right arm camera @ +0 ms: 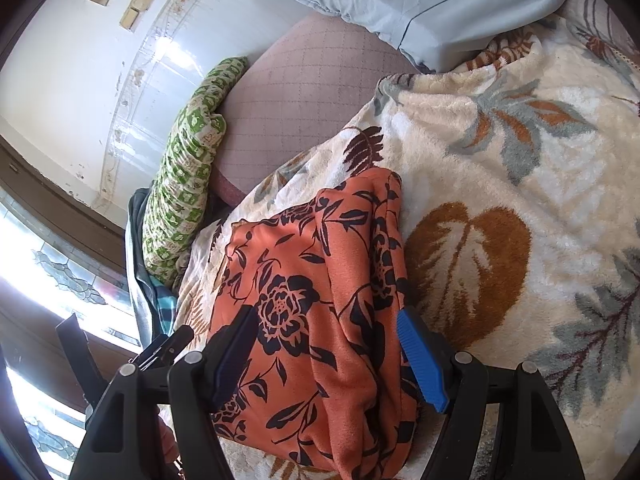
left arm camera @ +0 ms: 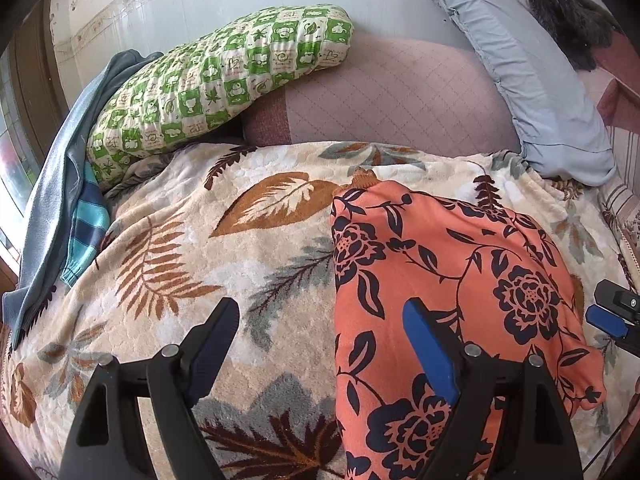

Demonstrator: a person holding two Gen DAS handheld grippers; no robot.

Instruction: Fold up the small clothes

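An orange garment with a dark floral print (left arm camera: 440, 280) lies folded on a cream leaf-patterned blanket (left arm camera: 180, 248). It also shows in the right wrist view (right arm camera: 312, 288). My left gripper (left arm camera: 320, 320) is open over the garment's left edge, with its right finger (left arm camera: 428, 348) above the cloth and its left finger above the blanket. My right gripper (right arm camera: 324, 336) is open just above the garment, one finger on each side of it. The right gripper's tip shows at the right edge of the left wrist view (left arm camera: 612, 312).
A green checked pillow (left arm camera: 216, 80) and a grey-blue pillow (left arm camera: 532, 76) lie at the back against the wall. Grey and striped teal clothes (left arm camera: 72, 208) lie at the left. A pink quilted cushion (left arm camera: 392, 100) sits between the pillows. A window (right arm camera: 48, 272) is at the left.
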